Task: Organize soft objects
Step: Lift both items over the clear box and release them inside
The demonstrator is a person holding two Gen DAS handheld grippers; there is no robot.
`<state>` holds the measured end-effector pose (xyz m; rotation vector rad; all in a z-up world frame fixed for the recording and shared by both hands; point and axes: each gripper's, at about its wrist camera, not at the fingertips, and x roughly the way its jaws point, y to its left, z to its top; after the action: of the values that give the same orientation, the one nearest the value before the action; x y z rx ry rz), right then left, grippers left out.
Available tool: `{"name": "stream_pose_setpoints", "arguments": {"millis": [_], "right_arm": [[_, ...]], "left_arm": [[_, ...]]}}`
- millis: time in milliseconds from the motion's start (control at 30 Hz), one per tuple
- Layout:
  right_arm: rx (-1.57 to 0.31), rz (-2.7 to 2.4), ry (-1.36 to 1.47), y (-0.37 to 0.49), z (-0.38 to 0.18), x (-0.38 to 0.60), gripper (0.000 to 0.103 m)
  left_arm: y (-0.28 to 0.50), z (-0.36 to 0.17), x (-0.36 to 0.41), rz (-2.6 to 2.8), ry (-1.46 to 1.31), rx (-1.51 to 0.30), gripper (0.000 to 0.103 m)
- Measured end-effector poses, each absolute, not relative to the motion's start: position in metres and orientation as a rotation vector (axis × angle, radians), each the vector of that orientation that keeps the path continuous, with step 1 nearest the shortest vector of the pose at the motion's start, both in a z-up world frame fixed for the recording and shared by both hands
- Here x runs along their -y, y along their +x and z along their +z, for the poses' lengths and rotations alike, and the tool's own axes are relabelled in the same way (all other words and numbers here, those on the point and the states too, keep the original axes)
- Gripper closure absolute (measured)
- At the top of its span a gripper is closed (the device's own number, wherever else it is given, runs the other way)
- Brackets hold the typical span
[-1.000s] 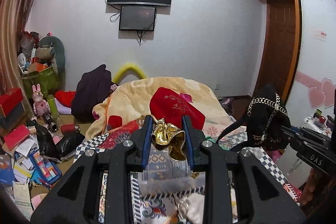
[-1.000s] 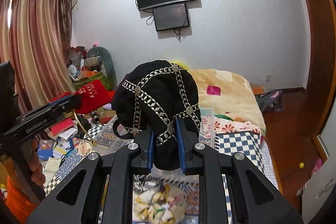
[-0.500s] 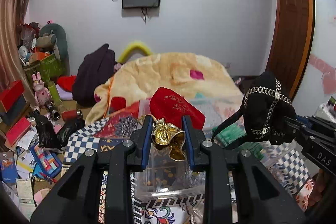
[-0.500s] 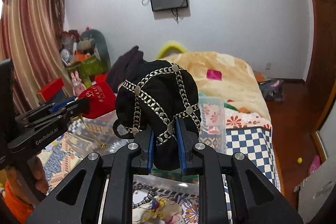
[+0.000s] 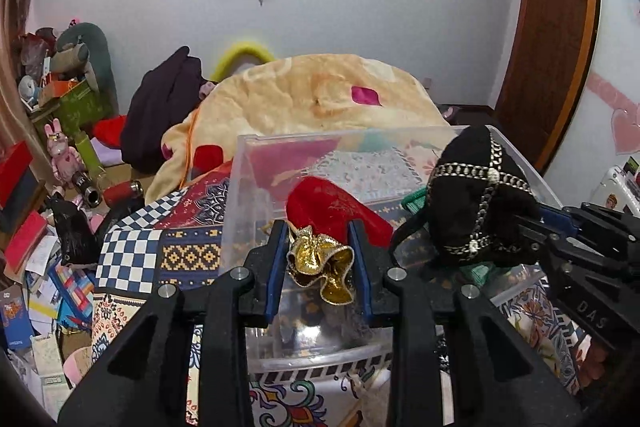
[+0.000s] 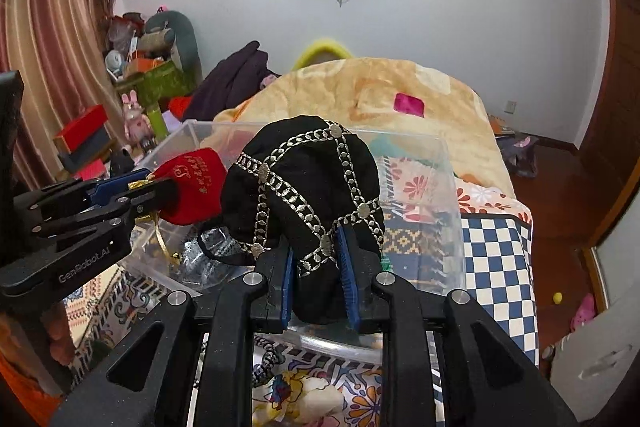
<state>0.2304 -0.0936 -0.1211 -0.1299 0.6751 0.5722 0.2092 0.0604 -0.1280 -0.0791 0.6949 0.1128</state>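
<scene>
the left tool [image 5: 320,255] is clenched on the gold frilled neck of a red pouch [image 5: 332,207], its blue pads pressed to either side of the frill. the pouch's red body reaches straight ahead of the tips, long axis pointing away from the tool, hanging over the open top of a clear plastic bin [image 5: 240,187]. the right tool [image 6: 316,275] is clenched on the lower end of a black cap [image 6: 304,187] trimmed with silver chain, which stands upright above the tips with its dome forward. a thin black strap hangs from it to the left. the cap sits over the same bin [image 6: 448,187], just right of the pouch; in the right wrist view the two nearly touch. the bin's near rim lies just under both tools, its side walls just outside them and its far wall ahead. under the bin is a patterned bed cover [image 5: 128,259], then a yellow blanket [image 5: 320,95] further off.
</scene>
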Motion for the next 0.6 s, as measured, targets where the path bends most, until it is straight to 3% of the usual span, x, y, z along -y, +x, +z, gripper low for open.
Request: {"name": "stream_pose_setpoints", "arguments": {"millis": [167,600], "right_arm": [[-0.674,0.569,-0.133,0.228,-0.120,0.096,0.073],[-0.577,0.562,-0.084,0.201,-0.098,0.122,0.027]], "left_arm": [[0.203,-0.125,-0.059,0.107,-0.084,-0.689,0.047],[0.161,-0.095,-0.061,0.055,-0.118,-0.596,0.034]]}}
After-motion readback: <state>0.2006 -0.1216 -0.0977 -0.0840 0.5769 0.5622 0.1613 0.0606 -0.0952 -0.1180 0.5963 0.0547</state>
